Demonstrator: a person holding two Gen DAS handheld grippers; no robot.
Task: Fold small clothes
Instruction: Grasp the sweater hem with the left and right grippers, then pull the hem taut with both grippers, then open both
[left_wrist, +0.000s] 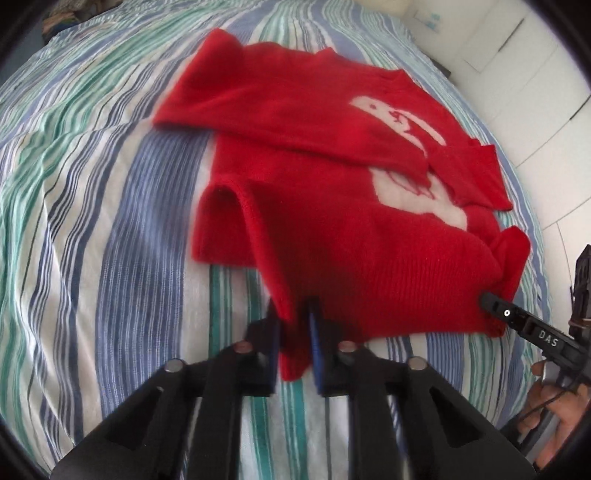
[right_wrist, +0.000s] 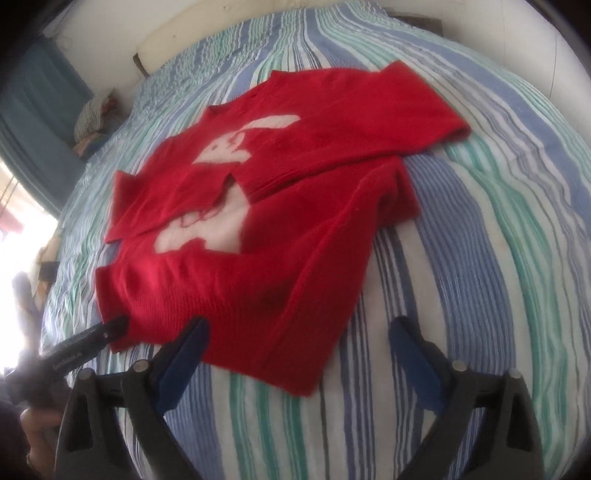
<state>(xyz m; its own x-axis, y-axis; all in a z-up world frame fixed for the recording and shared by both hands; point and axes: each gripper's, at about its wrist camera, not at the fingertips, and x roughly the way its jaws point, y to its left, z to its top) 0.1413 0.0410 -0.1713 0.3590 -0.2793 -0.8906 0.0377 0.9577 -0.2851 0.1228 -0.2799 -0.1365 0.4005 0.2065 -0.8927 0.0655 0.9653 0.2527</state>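
Note:
A small red sweater (left_wrist: 332, 206) with a white rabbit figure lies on the striped bed, both sleeves folded across its chest. My left gripper (left_wrist: 293, 325) is shut on the sweater's bottom hem corner, the red knit pinched between its blue pads. In the left wrist view another gripper (left_wrist: 524, 325) touches the hem's other corner at the right. In the right wrist view the sweater (right_wrist: 266, 206) lies ahead, and my right gripper (right_wrist: 299, 332) is open wide with the hem corner lying between its fingers. The other gripper's tip (right_wrist: 110, 326) touches the hem at the left.
The bed has a blue, green and white striped cover (left_wrist: 110, 221). A white wall and cupboard doors (left_wrist: 517, 55) stand at the far right. In the right wrist view a blue curtain (right_wrist: 40, 122) and a small pile of cloth (right_wrist: 92, 118) are at the far left.

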